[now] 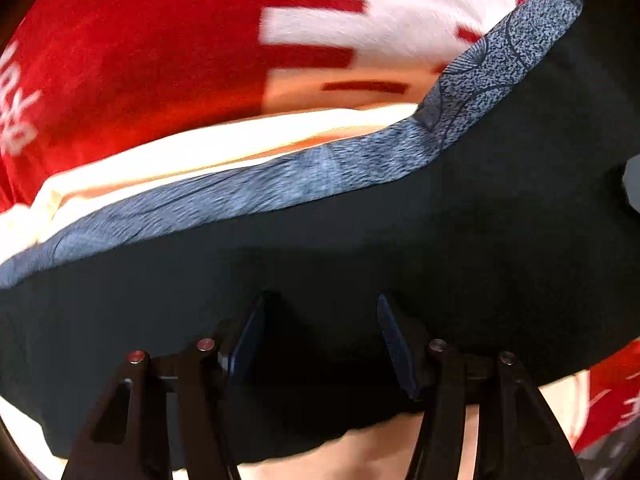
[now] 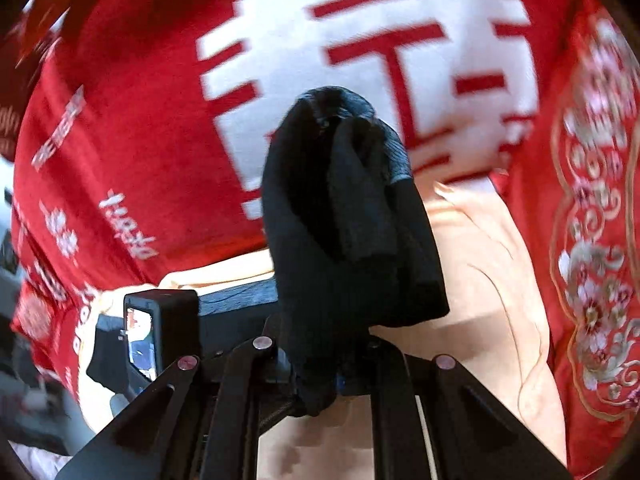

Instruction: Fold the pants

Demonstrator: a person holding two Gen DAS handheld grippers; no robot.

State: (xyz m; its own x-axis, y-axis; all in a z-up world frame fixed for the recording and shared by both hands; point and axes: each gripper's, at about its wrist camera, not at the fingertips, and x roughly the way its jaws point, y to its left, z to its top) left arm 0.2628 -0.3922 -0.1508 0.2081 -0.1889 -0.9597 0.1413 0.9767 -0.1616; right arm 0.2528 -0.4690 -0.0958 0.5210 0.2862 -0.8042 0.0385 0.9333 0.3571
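Observation:
The pants (image 1: 360,248) are black with a blue-grey patterned band (image 1: 280,176) along their far edge. They spread wide across the left wrist view. My left gripper (image 1: 322,344) is open just over the black cloth, its blue pads (image 1: 244,344) apart with nothing between them. In the right wrist view my right gripper (image 2: 320,360) is shut on a bunched fold of the black pants (image 2: 340,208), which stands up from the fingers and hides their tips. The left gripper's body (image 2: 152,332) shows at the lower left of that view.
A red blanket with large white characters (image 2: 360,60) covers the bed under the pants. A cream sheet (image 2: 480,260) lies below it, and a red embroidered cover (image 2: 592,240) is at the right. The cream sheet also shows in the left wrist view (image 1: 200,152).

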